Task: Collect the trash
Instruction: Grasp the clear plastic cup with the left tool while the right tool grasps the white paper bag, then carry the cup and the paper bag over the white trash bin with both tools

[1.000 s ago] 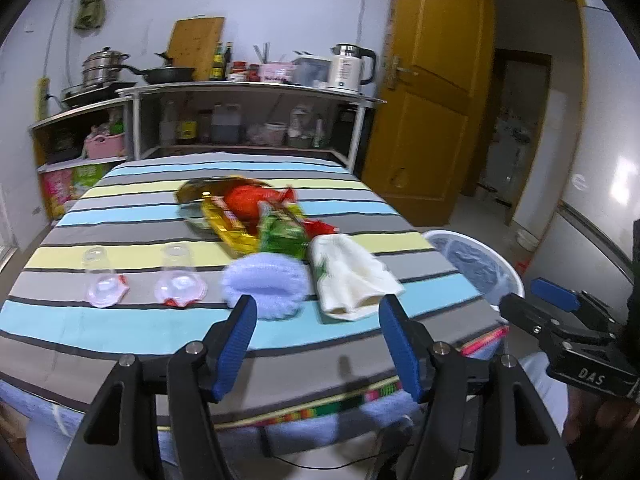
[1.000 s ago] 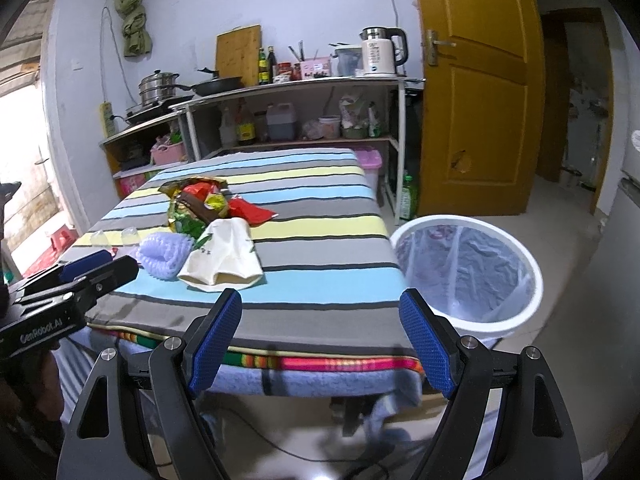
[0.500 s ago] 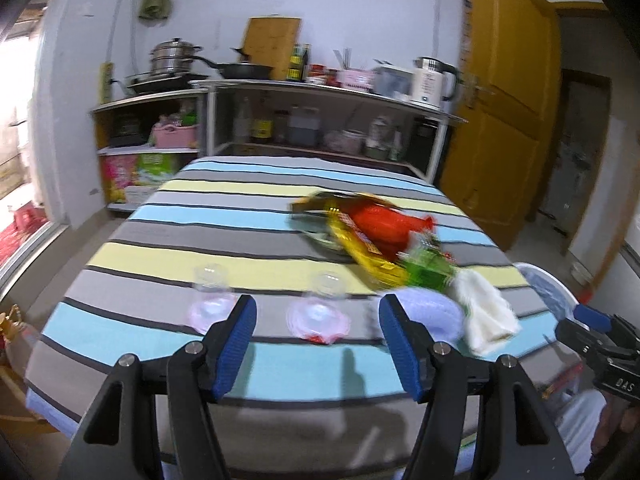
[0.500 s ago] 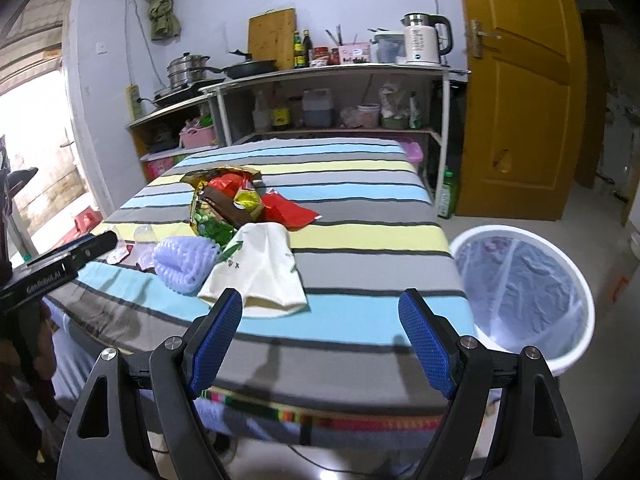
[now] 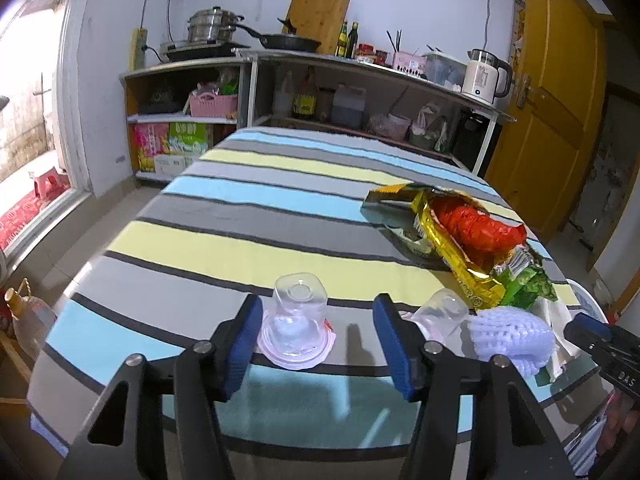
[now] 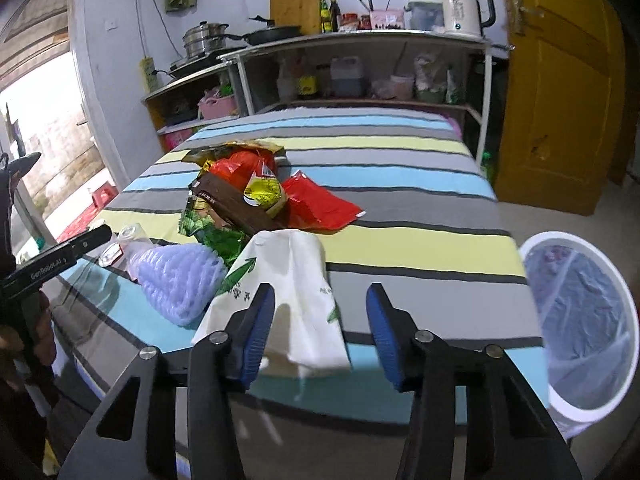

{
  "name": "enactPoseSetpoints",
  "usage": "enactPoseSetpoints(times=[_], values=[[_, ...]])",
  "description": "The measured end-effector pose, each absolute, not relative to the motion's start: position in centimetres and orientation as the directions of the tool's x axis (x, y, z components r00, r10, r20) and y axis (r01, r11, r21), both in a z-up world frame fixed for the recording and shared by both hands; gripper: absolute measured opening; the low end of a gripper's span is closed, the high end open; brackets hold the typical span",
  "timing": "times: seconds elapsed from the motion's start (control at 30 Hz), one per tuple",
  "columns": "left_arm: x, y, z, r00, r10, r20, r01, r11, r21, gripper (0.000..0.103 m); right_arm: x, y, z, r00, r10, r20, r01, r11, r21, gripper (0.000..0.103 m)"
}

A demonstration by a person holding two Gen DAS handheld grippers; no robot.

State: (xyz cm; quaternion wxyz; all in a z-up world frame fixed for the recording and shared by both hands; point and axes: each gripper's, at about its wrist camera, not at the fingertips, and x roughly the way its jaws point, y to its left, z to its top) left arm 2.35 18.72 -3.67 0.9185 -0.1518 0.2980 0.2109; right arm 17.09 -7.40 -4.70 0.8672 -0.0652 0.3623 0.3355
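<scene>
Table [image 5: 248, 216]: striped cloth (grey/blue/yellow), fills most of both views; trash sits along its near edge & centre.
Bin [image 6: 624, 320]: white rim, clear liner, on floor just beside table's right side.
Wrapper pile [image 5: 468, 236]: gold, red, green & brown snack bags heaped mid-table, overlapping each other.
White bag [image 6: 296, 280]: cream w/ green print, lying flat at near edge, touching pile; its near end is between R gripper's pads.
Foam net [image 6: 176, 276]: lilac mesh sleeve, just left of white bag, touching it.
Cup 1 [image 5: 298, 320]: clear plastic, upside down on a pinkish peeled lid, near edge, between L gripper's pads.
Cup 2 [image 5: 442, 312]: clear, tipped over, between cup 1 & foam net.
L gripper [image 5: 318, 344]: jaws closing, still apart; left pad v. close to cup 1's lid, right pad well clear – no grip.
R gripper [image 6: 320, 332]: jaws closing around white bag's end; left pad at bag's edge, right pad has a gap – not pinched yet.
</scene>
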Motion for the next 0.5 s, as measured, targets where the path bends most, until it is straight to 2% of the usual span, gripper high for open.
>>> enactPoseSetpoints(times=[0.07, 0.13, 0.2, 0.23, 0.3, 0.5], values=[[2.54, 18.67, -3.71, 0.729, 0.295, -0.617, -0.476, 0.867, -0.149, 0.051, 17.50, -6.99, -5.06, 0.494, 0.538, -0.683, -0.633, 0.761, 0.142, 0.041], [2.74, 18.74, -3.84, 0.728, 0.291, -0.621, -0.473, 0.868, -0.148, 0.046, 17.71, -6.78, -5.28, 0.479, 0.541, -0.691, -0.637, 0.756, 0.151, 0.030], [2.88, 18.81, -4.00, 0.726, 0.284, -0.626, -0.470, 0.869, -0.151, 0.037, 17.79, -6.75, -5.41, 0.478, 0.540, -0.692, -0.635, 0.758, 0.152, 0.025], [3.06, 18.96, -3.93, 0.725, 0.283, -0.627, -0.471, 0.869, -0.152, 0.036, 17.80, -6.79, -5.39, 0.480, 0.539, -0.693, -0.634, 0.759, 0.151, 0.021], [3.16, 19.00, -3.94, 0.725, 0.282, -0.629, -0.470, 0.869, -0.153, 0.031, 17.75, -6.81, -5.39, 0.472, 0.548, -0.691, -0.637, 0.753, 0.163, 0.018], [2.93, 18.80, -3.60, 0.729, 0.291, -0.619, -0.473, 0.869, -0.148, 0.031, 17.18, -7.17, -5.21, 0.473, 0.553, -0.686, -0.641, 0.750, 0.163, 0.017]])
